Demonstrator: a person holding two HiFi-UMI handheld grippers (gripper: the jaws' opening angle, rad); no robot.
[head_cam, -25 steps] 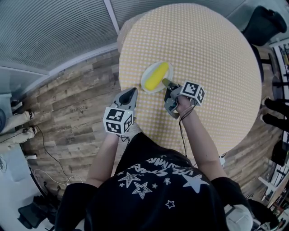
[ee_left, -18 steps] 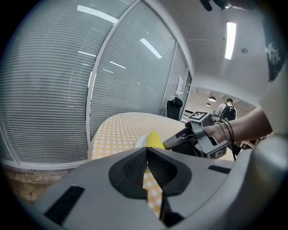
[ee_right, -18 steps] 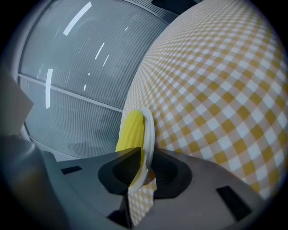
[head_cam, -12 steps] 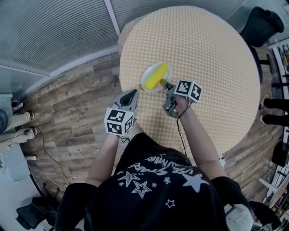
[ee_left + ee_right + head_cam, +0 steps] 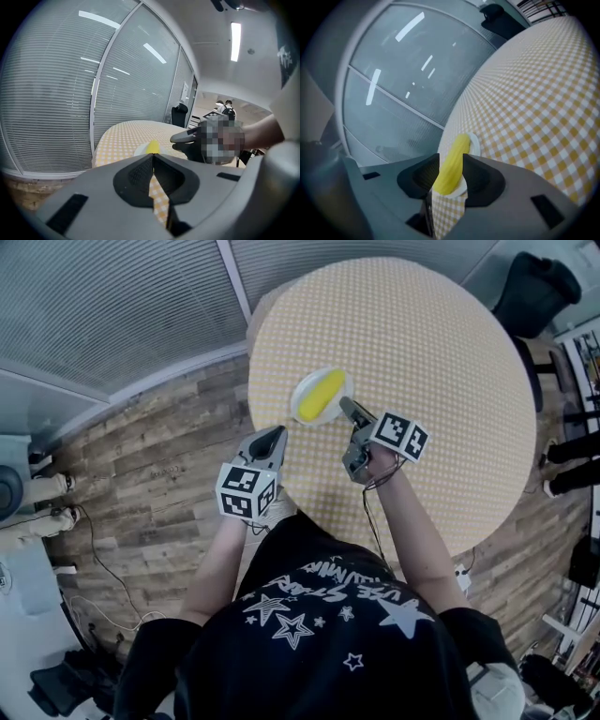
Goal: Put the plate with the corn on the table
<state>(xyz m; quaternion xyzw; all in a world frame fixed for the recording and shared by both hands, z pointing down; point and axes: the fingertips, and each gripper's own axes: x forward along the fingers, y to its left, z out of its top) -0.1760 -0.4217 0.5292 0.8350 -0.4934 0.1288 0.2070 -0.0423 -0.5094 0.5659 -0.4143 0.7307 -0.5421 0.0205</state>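
Hardly anything here can actually be read. The person's black T-shirt with white stars [image 5: 319,615] carries one curved line of white capital lettering [image 5: 342,585] across the chest. From above it runs upside down and is broken by folds, so I can't make out the words. The white cube with black square markers on the left [image 5: 246,491] and its twin on the right [image 5: 401,435] show only coded patterns (no letters or digits). A small white sheet on the glass wall [image 5: 186,91] is too small to read.
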